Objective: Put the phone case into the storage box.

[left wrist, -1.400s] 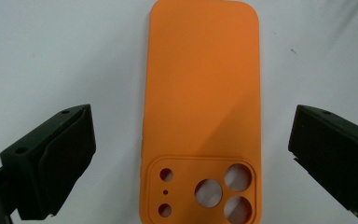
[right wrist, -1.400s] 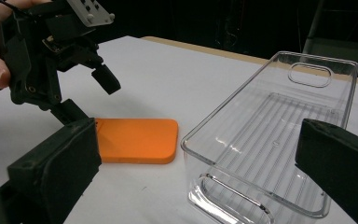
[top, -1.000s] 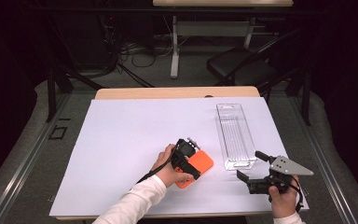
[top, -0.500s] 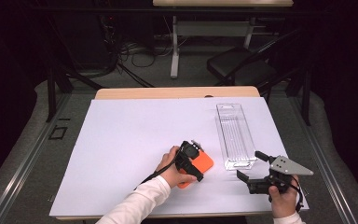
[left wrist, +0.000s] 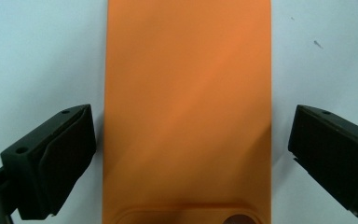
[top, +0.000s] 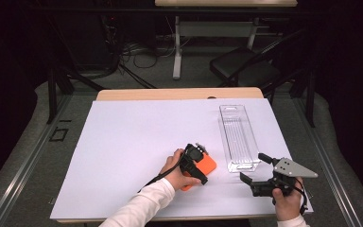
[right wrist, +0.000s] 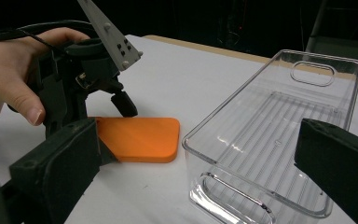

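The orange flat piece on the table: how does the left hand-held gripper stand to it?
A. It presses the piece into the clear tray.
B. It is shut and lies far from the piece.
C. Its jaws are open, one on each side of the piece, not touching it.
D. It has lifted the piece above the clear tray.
C: in the left gripper view the orange piece lies flat between the open jaws of the left hand-held gripper, with white table showing in both gaps.
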{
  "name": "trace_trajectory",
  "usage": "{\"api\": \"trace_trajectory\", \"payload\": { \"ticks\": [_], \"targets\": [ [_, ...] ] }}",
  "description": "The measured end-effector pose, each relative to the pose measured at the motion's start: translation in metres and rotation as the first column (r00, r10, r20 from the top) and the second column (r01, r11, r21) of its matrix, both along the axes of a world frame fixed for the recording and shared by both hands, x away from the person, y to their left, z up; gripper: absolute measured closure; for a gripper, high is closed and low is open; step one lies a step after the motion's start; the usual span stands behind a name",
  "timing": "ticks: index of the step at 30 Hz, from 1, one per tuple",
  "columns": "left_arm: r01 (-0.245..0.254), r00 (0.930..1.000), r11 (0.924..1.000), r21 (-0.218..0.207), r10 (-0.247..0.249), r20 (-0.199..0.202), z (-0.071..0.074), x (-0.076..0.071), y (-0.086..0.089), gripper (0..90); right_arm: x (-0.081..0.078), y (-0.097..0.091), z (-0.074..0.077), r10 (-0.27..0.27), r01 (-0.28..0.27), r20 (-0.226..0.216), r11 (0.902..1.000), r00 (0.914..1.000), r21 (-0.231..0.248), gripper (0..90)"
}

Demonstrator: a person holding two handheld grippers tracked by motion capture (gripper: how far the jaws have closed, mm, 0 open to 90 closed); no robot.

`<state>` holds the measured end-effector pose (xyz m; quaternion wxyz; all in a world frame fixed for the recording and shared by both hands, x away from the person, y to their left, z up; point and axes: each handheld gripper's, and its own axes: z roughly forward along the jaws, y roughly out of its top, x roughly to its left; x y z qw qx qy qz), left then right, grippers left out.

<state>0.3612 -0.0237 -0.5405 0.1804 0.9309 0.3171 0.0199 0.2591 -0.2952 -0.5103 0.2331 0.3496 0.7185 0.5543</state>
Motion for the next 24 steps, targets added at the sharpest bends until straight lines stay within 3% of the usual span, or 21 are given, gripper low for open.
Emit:
{"api": "trace_trajectory", "payload": {
  "ticks": [10,13,24],
  "targets": [
    [0.004,1.0000,0.9999,0.015,-0.004,0.003,-0.0008,0.0001,-0.0003,3.3,0.0000,0.0002,0.0000,0.002,-0.002,0.000,1.0000,1.0000,-0.002,0.3],
    [0.017,0.9997,0.9990,0.041,-0.018,0.019,-0.0005,-0.0017,-0.0016,5.7,0.0003,0.0002,-0.0002,0.001,-0.001,-0.002,1.0000,1.0000,-0.002,0.4],
    [0.012,0.9997,0.9989,0.046,-0.013,0.020,0.0000,-0.0020,-0.0024,7.8,0.0004,0.0000,-0.0003,0.003,-0.003,-0.004,1.0000,1.0000,-0.005,0.6]
  ]
}}
